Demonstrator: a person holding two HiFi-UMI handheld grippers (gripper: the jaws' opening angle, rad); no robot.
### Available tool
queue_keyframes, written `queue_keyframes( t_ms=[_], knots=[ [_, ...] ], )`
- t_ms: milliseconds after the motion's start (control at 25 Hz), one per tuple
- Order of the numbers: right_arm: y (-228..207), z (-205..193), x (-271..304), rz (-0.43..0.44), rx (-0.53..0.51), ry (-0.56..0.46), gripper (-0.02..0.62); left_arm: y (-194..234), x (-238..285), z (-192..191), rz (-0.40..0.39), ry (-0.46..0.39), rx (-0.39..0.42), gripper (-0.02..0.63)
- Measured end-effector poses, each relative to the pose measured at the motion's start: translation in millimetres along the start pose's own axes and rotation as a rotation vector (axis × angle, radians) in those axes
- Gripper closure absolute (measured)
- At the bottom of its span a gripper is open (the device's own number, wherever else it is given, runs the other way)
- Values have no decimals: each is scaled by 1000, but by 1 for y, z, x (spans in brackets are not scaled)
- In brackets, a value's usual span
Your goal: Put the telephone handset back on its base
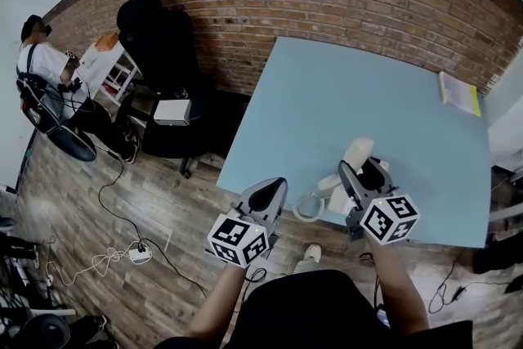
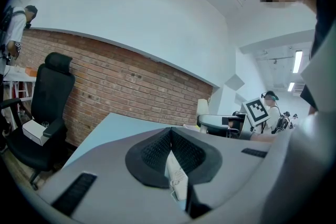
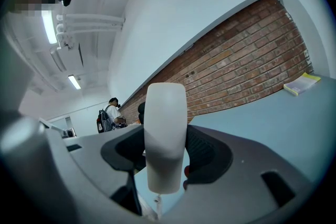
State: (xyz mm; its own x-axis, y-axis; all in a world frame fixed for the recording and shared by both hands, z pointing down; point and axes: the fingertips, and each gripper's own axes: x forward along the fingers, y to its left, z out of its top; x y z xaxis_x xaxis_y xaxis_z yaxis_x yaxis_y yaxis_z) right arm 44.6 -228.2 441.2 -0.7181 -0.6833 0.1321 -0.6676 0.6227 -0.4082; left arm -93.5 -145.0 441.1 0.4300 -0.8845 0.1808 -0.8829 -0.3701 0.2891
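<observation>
Near the front edge of the light blue table (image 1: 351,86) stands the white telephone base (image 1: 336,195), its coiled cord (image 1: 308,210) looping toward the edge. My right gripper (image 1: 365,174) is over the base, shut on the white handset (image 1: 357,153), which sticks out past the jaws toward the far side. In the right gripper view the handset (image 3: 165,139) stands upright, clamped between the dark pads of the right gripper (image 3: 165,150). To the left of the phone, at the table's front edge, my left gripper (image 1: 270,190) is shut and holds nothing; in its own view the left gripper (image 2: 170,136) has its pads meeting.
A yellow book (image 1: 459,94) lies at the table's far right corner. A black office chair (image 1: 159,45) stands left of the table by the brick wall, and a person (image 1: 45,69) sits further left. Cables and a power strip (image 1: 137,254) lie on the wood floor.
</observation>
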Motion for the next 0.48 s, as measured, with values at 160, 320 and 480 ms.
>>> queue_keyframes(
  t_ms=[160,320,480],
  knots=[
    [-7,0,-1,11,9,3,356,-5,5,0,8,1,-4,597],
    [-13,-4,-1,18,19,11,356,-8,11,-3,14,8,0,597],
    [-19,-8,-4,12,30,18,356,-12,15,-9,13,21,-4,597]
  ],
)
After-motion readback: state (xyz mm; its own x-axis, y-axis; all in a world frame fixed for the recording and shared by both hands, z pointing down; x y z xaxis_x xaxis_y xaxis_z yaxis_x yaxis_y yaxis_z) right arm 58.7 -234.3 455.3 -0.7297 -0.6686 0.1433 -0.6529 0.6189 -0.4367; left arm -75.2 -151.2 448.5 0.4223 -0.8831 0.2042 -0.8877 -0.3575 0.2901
